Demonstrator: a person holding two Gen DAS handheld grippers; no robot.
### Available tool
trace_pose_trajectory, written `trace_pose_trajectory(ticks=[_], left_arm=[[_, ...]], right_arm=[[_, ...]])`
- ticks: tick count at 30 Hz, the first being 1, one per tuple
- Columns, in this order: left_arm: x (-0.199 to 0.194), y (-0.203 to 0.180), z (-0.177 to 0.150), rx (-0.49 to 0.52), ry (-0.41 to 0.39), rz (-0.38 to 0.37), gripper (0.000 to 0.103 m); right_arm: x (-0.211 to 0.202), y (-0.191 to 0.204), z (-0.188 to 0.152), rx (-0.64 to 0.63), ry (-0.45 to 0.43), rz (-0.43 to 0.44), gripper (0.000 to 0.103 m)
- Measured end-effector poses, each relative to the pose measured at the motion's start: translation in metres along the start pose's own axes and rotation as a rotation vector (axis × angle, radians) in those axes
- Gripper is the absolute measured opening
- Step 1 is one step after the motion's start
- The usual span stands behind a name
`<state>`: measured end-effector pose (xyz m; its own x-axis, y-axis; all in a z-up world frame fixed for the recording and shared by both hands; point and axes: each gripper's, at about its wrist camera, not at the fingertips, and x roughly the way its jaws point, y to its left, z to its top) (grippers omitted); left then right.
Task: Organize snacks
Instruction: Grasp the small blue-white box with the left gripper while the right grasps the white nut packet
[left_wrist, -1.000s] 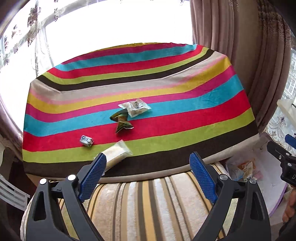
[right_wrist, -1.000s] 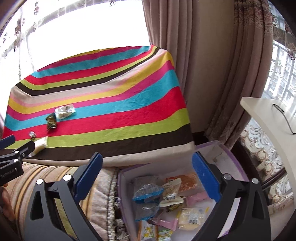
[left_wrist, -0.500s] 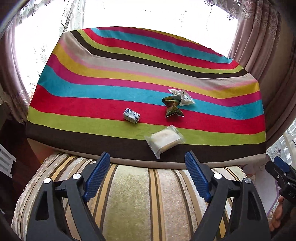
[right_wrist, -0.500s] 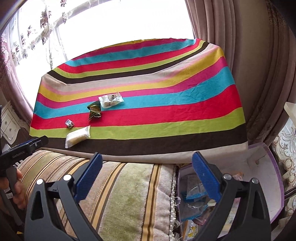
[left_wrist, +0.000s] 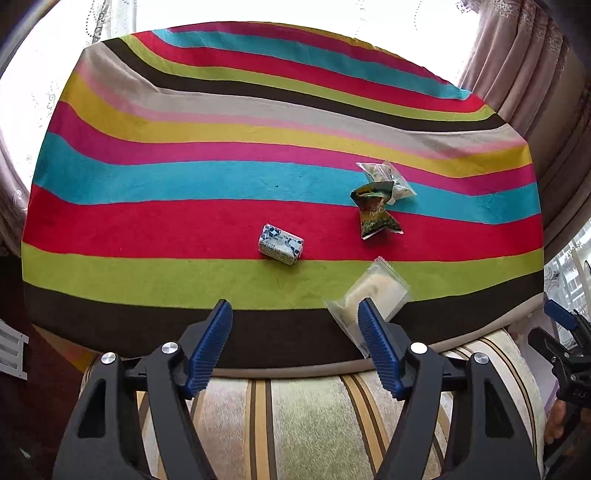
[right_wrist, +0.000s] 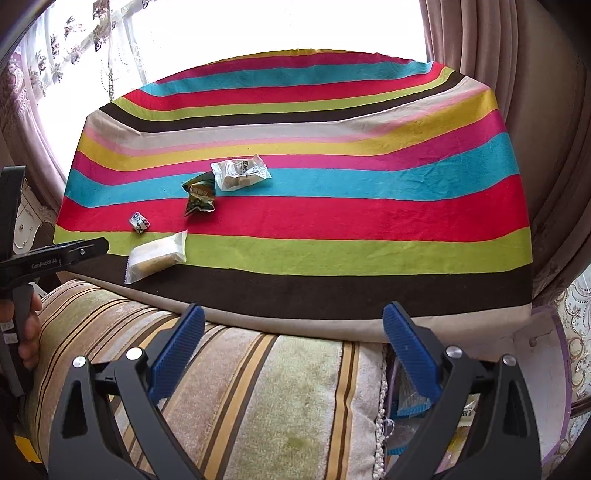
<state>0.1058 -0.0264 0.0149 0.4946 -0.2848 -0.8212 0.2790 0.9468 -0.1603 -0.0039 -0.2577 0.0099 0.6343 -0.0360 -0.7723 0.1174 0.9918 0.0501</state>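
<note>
Left tool (left_wrist: 295, 343) nearer the striped cloth (left_wrist: 184, 221) than before, fingers spread, beside the pale packet (left_wrist: 373, 291); right tool (right_wrist: 293, 339) likewise spread.

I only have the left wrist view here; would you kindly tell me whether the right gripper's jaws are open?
Observer: Yes. The right gripper has its jaws wide apart with nothing between them, and it hangs over the striped cushion.
Operator: Thank you. Where is the container for the snacks?
Observer: A white box with a purple rim sits just right of that cushion, under the gripper's right-hand finger. Several packets lie inside it.
</note>
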Motion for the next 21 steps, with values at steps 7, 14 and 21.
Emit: trace_pose_trajectory(ticks=[7,14,21], left_arm=[[0.034,0.008,0.023,0.054,0.065,-0.022,0.057],[0.057,0.005,0.036,0.125,0.100,-0.036,0.057],[0.069,0.007,0.042,0.144,0.109,-0.064,0.047]], right_arm=[[0.022,0.004,0.012,-0.009,0.034,0.012,0.097],[0.045,0.002,0.030,-0.005,0.059,0.004,0.097],[0.069,0.007,0.052,-0.027,0.071,-0.015,0.097]])
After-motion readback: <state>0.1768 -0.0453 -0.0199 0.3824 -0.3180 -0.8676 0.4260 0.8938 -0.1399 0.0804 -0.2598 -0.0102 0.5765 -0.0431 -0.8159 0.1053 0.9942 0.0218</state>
